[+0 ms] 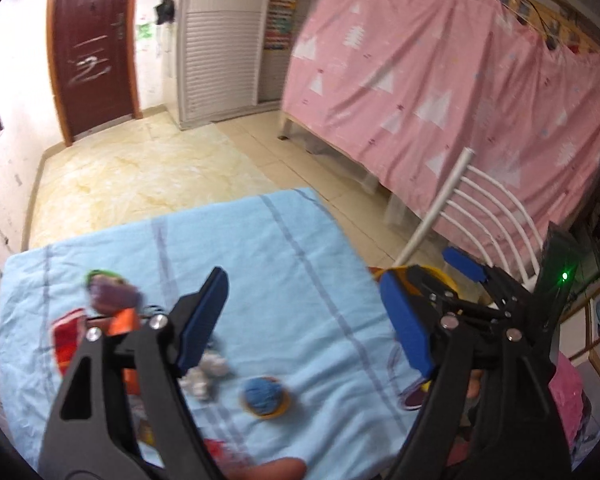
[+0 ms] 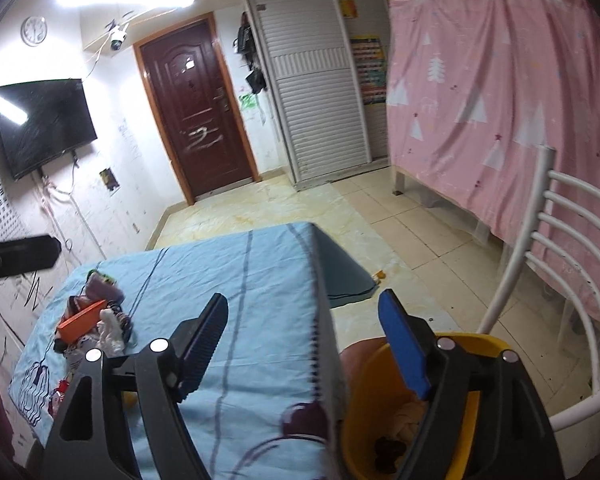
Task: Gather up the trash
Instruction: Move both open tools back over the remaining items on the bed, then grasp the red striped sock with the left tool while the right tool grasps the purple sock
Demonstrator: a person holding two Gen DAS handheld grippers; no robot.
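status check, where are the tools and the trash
Left tool open, empty. Right tool open, empty, over yellow bin. Trash pile on blue cloth. Nothing in the way.

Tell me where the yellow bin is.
In the right wrist view the yellow bin stands on the floor at lower right, beside the table's right edge and in front of the white chair.

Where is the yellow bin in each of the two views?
Left wrist: yellow bin at right of centre, mostly hidden behind the right gripper, beyond the table's right edge.
Right wrist: bottom right, beside the table, under the gripper.
Shared landmark: white chair just behind the bin.
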